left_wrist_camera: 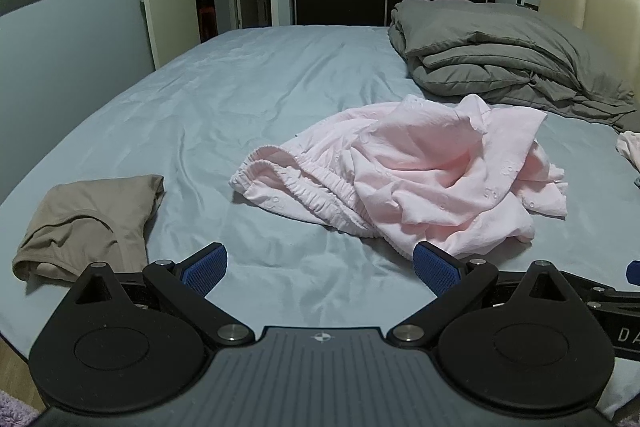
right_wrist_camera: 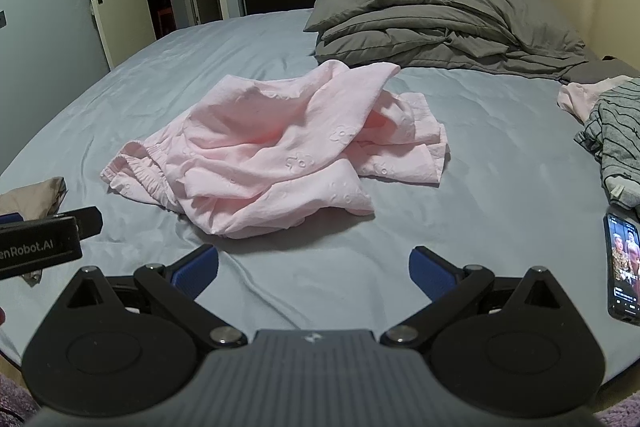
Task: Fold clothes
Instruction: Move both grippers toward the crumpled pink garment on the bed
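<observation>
A crumpled pink garment (left_wrist_camera: 416, 171) with an elastic waistband lies in a heap on the light blue bed sheet (left_wrist_camera: 224, 99). In the right wrist view the same pink garment (right_wrist_camera: 276, 151) sits mid-bed. My left gripper (left_wrist_camera: 320, 269) hovers open over bare sheet at the near edge, its right pad just short of the pink cloth. My right gripper (right_wrist_camera: 314, 273) is open too, with only sheet between its blue pads, a little in front of the heap. A beige folded garment (left_wrist_camera: 92, 223) rests to the left.
Folded grey bedding (left_wrist_camera: 504, 55) is stacked at the headboard end. A striped grey garment (right_wrist_camera: 618, 143) and a pale pink piece (right_wrist_camera: 580, 99) lie at the right. A lit phone (right_wrist_camera: 624, 273) rests on the sheet near the right edge. The left gripper's body (right_wrist_camera: 44, 243) shows at the left.
</observation>
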